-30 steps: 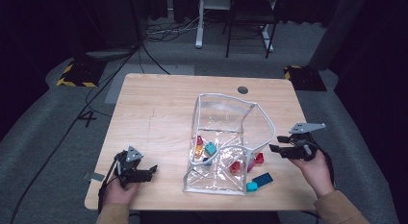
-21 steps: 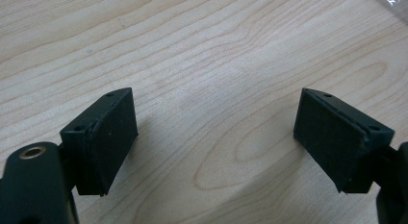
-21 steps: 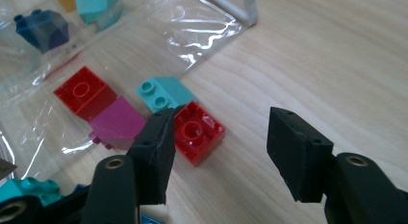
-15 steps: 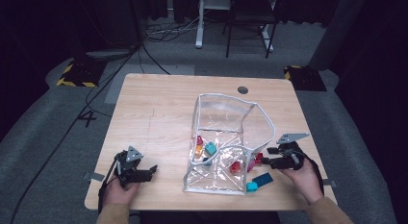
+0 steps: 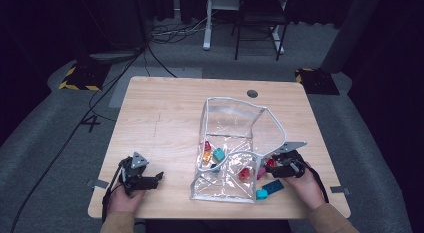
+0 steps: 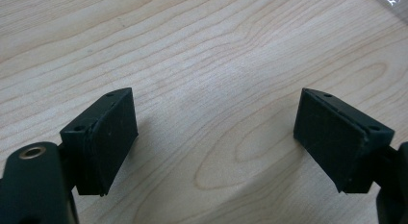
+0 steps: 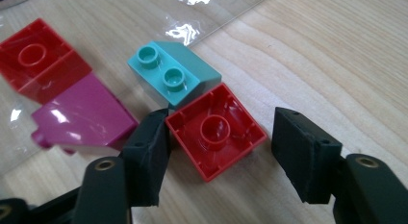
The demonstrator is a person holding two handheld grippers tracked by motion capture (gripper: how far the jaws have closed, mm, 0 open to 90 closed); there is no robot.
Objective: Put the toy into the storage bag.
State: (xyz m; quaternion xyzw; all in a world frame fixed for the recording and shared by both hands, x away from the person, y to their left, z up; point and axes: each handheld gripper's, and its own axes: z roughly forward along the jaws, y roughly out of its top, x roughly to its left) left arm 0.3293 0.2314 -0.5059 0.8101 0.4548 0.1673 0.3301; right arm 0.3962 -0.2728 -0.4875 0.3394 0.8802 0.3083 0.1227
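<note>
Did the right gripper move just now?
Yes. The right gripper came in toward the clear bag and nearer the table's front edge, reaching the red block.

Red brick (image 7: 215, 130) w/ teal brick (image 7: 173, 75), magenta brick (image 7: 82, 119), clear bag (image 5: 235, 123), pale wood table (image 5: 165, 118).

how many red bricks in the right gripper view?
2. One upside-down red brick sits between the right gripper jaws; another red brick lies top left beside the magenta piece. The bag may hide more.

Left gripper (image 5: 156, 178), right gripper (image 5: 266, 166): black, 2 flat rectangular jaws, brass-coloured screws, grey 3-cornered plates, black cables; tan sleeves (image 5: 330, 222)
</note>
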